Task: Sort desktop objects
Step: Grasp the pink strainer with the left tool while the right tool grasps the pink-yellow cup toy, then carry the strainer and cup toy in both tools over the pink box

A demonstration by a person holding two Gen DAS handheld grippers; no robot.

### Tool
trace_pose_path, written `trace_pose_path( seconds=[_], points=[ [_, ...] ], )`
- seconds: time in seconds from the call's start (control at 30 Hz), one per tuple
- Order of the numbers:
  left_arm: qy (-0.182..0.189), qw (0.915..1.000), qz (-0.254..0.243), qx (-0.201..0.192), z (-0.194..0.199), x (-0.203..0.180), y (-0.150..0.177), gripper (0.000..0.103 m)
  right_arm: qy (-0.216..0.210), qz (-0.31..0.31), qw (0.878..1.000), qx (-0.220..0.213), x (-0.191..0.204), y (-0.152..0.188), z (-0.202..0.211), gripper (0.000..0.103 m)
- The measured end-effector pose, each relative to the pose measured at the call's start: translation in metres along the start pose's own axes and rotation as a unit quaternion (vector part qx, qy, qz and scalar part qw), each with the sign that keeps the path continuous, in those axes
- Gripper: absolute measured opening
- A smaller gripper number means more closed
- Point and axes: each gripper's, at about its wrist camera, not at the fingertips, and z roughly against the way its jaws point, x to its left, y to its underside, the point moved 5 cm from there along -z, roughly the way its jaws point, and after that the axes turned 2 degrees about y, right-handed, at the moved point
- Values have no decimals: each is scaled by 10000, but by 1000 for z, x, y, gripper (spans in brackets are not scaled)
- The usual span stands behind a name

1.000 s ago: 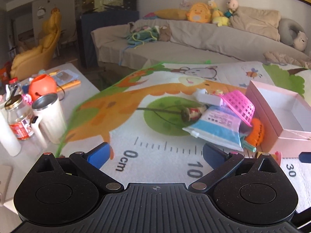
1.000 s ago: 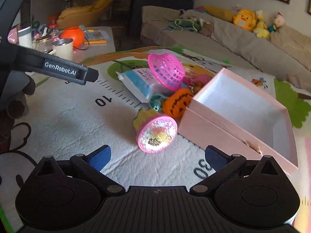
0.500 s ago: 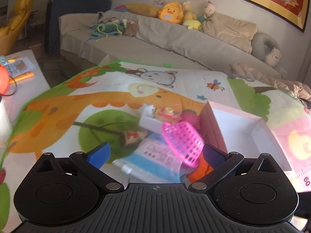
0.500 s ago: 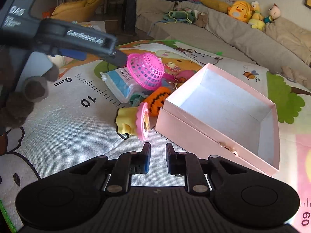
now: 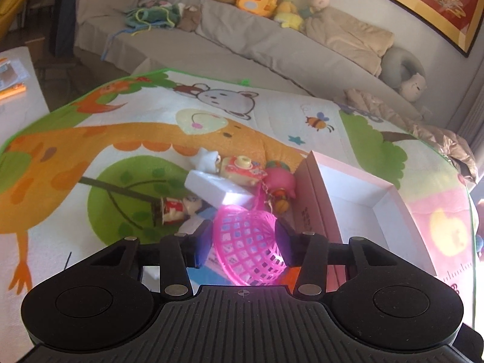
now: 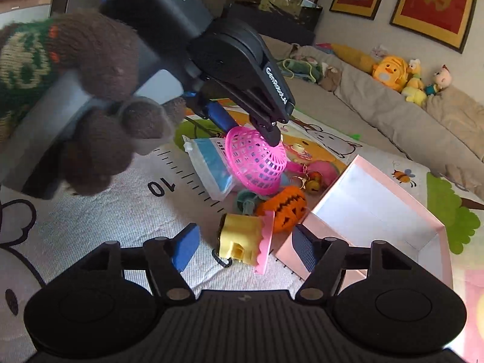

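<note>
The left gripper [image 5: 244,243] has clamped both pads onto the pink basket [image 5: 249,249] – the basket sits atop the toy pile beside the pink box [image 5: 357,193] on the mat [image 5: 151,139]. The right gripper [image 6: 243,246] – jaws just opening, partly spread – straddles the yellow toy [image 6: 240,239] without the pads pressing it; the toy lies on the mat, just beside the box and the knitted pumpkin [image 6: 286,207]
</note>
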Motion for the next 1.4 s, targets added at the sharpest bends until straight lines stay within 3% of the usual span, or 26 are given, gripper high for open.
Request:
trace_pose_path(
  seconds=[0.03,0.07,0.1,0.2,0.37,0.43,0.5,0.57,0.63,0.73,0.77,0.83,0.93,1.0,1.13,1.3,1.4],
  points=[
    [31,10000,-17,49,6,3,5,50,30,44,10000,-1,1,-1,-4,63],
    [43,9999,-23,141,16,6,12,49,59,87,9999,8,2,-1,-7,49],
    [41,9998,-26,195,24,10,18,49,56,114,9999,48,2,0,-8,43],
    [-4,9995,-33,313,50,27,41,49,-6,136,9998,131,-1,5,-2,43],
    [-584,9957,-376,609,73,52,78,49,140,652,9975,220,-5,21,26,42],
    [-800,9931,-723,470,84,53,83,60,450,1023,9933,286,-8,30,36,42],
    [-814,9904,-1092,215,96,45,83,87,907,1479,9842,354,-6,36,40,42],
    [-760,9876,-1374,-2,98,33,81,95,1185,1765,9760,466,-6,42,38,42],
    [-855,9825,-1646,-163,89,20,79,95,1014,1589,9804,579,-4,41,34,47],
    [-1122,9725,-2031,-217,64,8,78,95,248,983,9933,560,0,35,40,54],
    [-1177,9697,-2132,-212,57,5,78,95,49,791,9955,513,1,34,46,60],
    [-1235,9662,-2256,-196,44,2,77,95,-47,582,9976,360,-2,29,54,72],
    [-1181,9676,-2229,-79,30,2,77,93,183,336,9988,311,-15,28,58,86],
    [-1107,9700,-2165,43,25,2,79,78,212,114,9988,435,-24,32,53,87],
    [-1110,9710,-2117,56,33,3,83,76,-136,-347,9974,616,-27,40,44,87],
    [-1030,9752,-1951,153,60,2,97,76,-296,-113,9987,408,-5,35,39,87],
    [-962,9795,-1742,319,73,-1,115,76,-327,-356,9977,477,-5,31,27,87]
  ],
)
